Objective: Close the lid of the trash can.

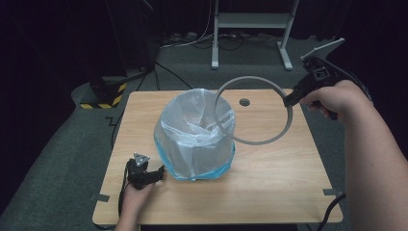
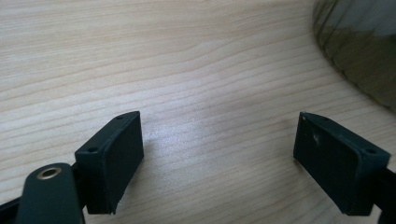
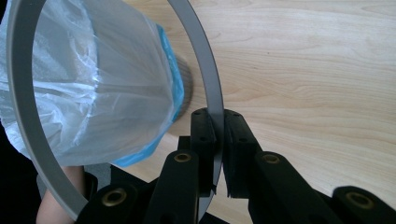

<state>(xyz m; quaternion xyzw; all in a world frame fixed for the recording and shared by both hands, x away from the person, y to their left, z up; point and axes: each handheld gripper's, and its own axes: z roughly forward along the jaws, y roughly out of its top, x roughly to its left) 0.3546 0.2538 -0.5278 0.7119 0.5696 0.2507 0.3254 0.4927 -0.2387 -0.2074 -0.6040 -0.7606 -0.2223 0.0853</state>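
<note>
The right hand-held gripper (image 1: 290,100) is pinching the grey ring (image 1: 253,110) by its rim, holding it tilted above and beside the bag-lined bin (image 1: 195,139). It should be levelling the ring and centring it over the bin's mouth before lowering, while the left hand-held gripper (image 1: 159,172), jaws wide and empty, is resting by the bin's base on the tabletop (image 1: 269,183).

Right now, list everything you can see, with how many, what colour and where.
Bin: one, blue, mid-table, lined with a bag.
Bag: one, clear whitish plastic, folded over the bin's rim.
Ring: one, grey, held in the air over the bin's far right side.
Table: one, light wood.
Stand: one, white metal, on the floor behind the table.
Left gripper: black, open and holding nothing, near the bin's base.
Right gripper: black, shut on the ring's edge.
</note>
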